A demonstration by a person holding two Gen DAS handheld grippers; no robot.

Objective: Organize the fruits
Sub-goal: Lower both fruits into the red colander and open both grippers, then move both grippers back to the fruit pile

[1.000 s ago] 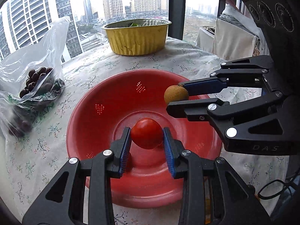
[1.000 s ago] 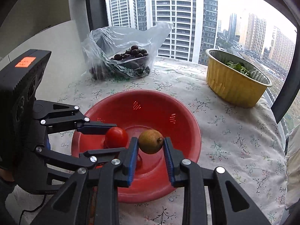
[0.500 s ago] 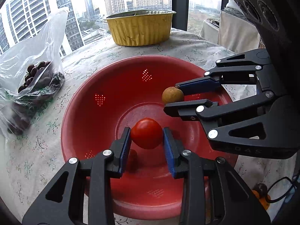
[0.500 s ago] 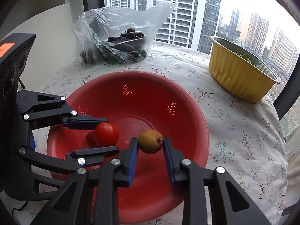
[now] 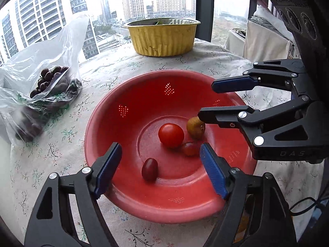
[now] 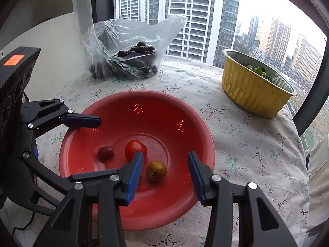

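A red colander bowl [image 5: 144, 94] [image 6: 197, 127] sits on the flowered tablecloth. In it lie a red tomato [image 5: 171, 135] [image 6: 135, 149], a brown longan-like fruit [image 5: 195, 127] [image 6: 156, 170] and two small dark red grape-like fruits [image 5: 149, 168] [image 5: 189, 148]; one shows in the right wrist view [image 6: 105, 152]. My left gripper [image 5: 160, 168] is open and empty over the bowl's near side. My right gripper [image 6: 164, 173] is open and empty above the brown fruit; it also shows in the left wrist view [image 5: 213, 100].
A clear plastic bag of dark cherries [image 5: 47, 82] [image 6: 133, 55] lies at the table's back left. A gold foil tub with greens [image 5: 164, 36] [image 6: 257, 88] stands at the back by the window. The round table's edge drops off on the right.
Both grippers opened and pulled back up. The tomato and the brown fruit dropped from the jaws and now rest on the bowl's floor.
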